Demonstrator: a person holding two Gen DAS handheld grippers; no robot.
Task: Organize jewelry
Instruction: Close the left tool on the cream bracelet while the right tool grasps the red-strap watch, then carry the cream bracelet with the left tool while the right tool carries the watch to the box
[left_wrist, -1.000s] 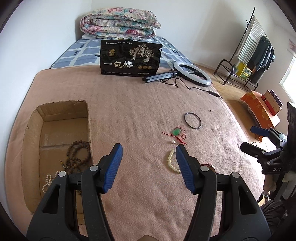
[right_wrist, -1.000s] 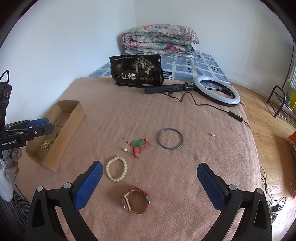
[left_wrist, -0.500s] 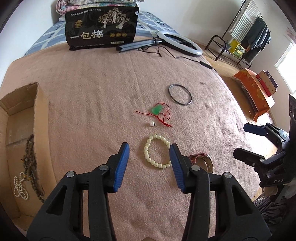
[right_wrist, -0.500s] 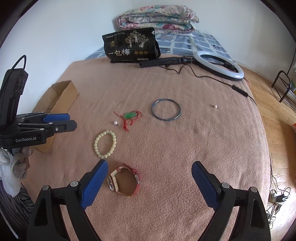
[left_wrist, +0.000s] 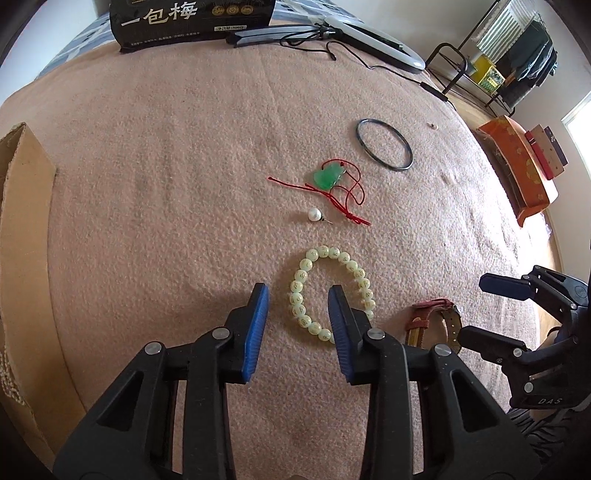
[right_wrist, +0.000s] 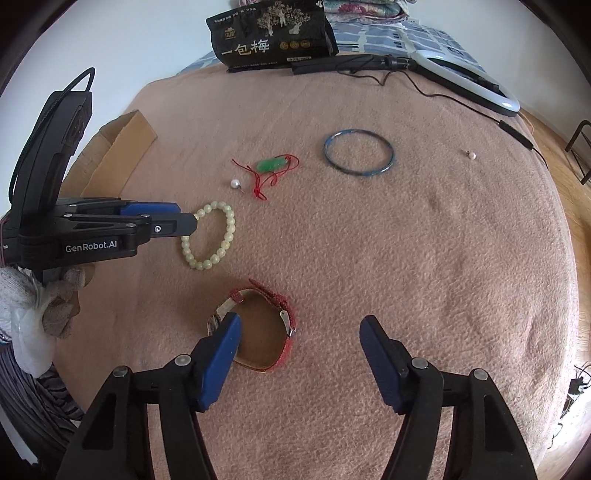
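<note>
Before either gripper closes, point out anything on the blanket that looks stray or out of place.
One small pearl-like stud lies alone near the blanket's far right edge, apart from the other jewelry; it could easily be missed. A similar pearl stud sits beside the green pendant, whose red cord is loosely tangled. Nothing looks damaged.

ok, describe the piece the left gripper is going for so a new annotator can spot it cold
On the pink blanket, near its front edge, find the open left gripper; its jaws straddle one side of the pale bead bracelet. It lies between the single pearl stud and the red-strapped watch, and it is the only ring made of round cream-green beads.
</note>
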